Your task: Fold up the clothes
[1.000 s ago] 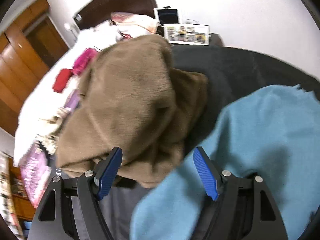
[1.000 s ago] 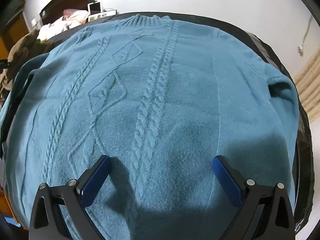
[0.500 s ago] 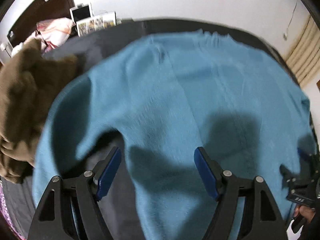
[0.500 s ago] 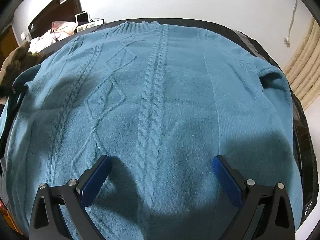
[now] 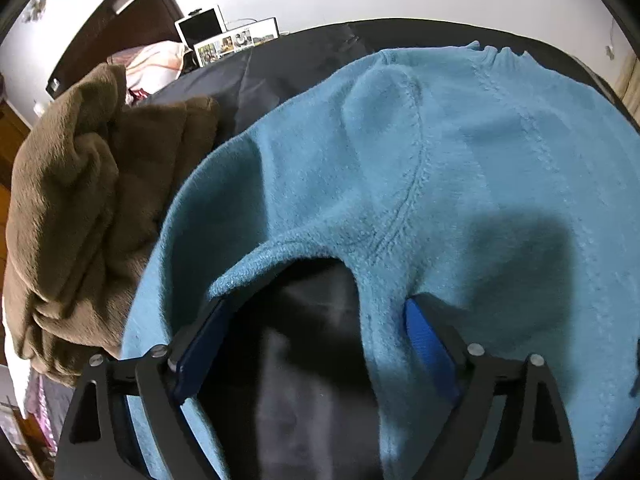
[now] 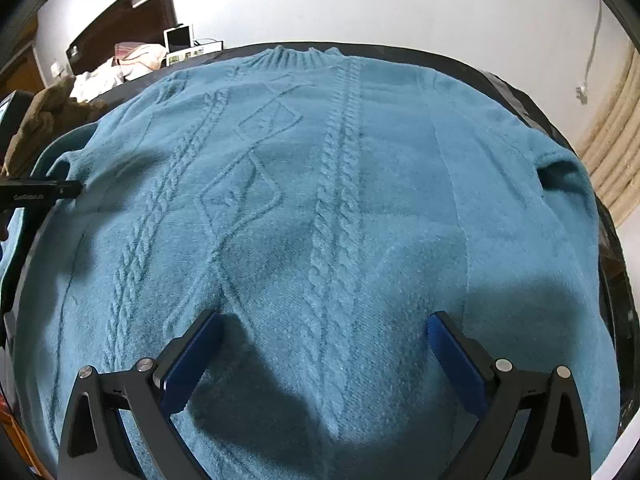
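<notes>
A teal cable-knit sweater [image 6: 340, 208] is lying spread flat, front up, over a dark-covered table [image 6: 516, 92], its ribbed collar [image 6: 298, 56] pointing toward the far white wall. The right gripper [image 6: 324, 344] is hovering low over the sweater's lower middle with its blue-padded fingers [image 6: 192, 360] standing wide apart, nothing between them; the central braided cable is running up between the two fingers.

The left gripper [image 5: 316, 344] is sitting at the sweater's left side, where the sleeve [image 5: 224, 208] is curving away from the body and leaving a gap of bare dark cover [image 5: 304, 340] showing. Its fingers are also spread wide: the left pad [image 5: 200, 352] is tucked under the edge of the sleeve's fabric, and the right pad [image 5: 424, 340] is lying against the sweater's side edge (whether either pad is actually pressing the knit cannot be told). No cloth is being pinched between them.

In the right wrist view, the left gripper's black body [image 6: 36, 196] is reaching in from the left edge to the sweater's sleeve seam. A crumpled brown fleece garment [image 5: 80, 200] is piled just beside the sleeve on the left, touching it. Beyond the table, a dark wooden headboard [image 5: 116, 20], a tablet-like screen [image 5: 200, 30] and a photo frame [image 5: 236, 42] are standing by the wall.
</notes>
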Tool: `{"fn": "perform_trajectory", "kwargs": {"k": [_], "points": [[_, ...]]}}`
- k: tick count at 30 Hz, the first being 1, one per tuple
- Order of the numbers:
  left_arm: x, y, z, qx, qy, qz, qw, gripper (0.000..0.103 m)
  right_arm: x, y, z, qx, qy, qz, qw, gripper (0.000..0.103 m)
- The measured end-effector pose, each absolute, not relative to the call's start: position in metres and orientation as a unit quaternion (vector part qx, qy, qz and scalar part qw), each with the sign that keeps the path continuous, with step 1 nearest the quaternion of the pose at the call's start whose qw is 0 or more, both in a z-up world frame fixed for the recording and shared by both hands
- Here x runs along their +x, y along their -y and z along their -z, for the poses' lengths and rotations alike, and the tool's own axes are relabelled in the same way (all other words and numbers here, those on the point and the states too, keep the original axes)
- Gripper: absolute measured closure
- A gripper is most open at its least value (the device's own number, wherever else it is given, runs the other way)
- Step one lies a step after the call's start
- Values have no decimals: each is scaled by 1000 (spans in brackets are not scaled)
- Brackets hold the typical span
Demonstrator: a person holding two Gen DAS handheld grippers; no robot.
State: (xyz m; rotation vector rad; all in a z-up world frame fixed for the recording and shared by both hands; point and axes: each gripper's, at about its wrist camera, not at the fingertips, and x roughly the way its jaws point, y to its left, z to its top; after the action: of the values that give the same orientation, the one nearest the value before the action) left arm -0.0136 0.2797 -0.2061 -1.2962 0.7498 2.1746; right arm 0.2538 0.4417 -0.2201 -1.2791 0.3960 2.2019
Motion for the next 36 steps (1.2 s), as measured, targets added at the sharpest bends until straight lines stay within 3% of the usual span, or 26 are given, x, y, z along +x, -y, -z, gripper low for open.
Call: {"fn": "perform_trajectory", "kwargs": {"k": [10, 18, 25, 32, 36], "points": [[28, -268, 179, -494, -255, -794, 246, 11, 259, -442, 219, -495, -130, -829, 223, 0], [106, -265, 169, -521, -214, -766, 312, 10, 305, -452, 197, -475, -194, -839, 180, 0], [151, -253, 196, -518, -249, -758, 309, 11, 347, -420, 213, -526, -93, -840, 97, 0], [158, -235, 201, -495, -253, -778, 293, 8, 394, -468, 208, -506, -146, -844, 102, 0], [158, -224, 201, -484, -264, -784, 286, 4, 400, -468, 211, -524, -84, -841, 100, 1]]}}
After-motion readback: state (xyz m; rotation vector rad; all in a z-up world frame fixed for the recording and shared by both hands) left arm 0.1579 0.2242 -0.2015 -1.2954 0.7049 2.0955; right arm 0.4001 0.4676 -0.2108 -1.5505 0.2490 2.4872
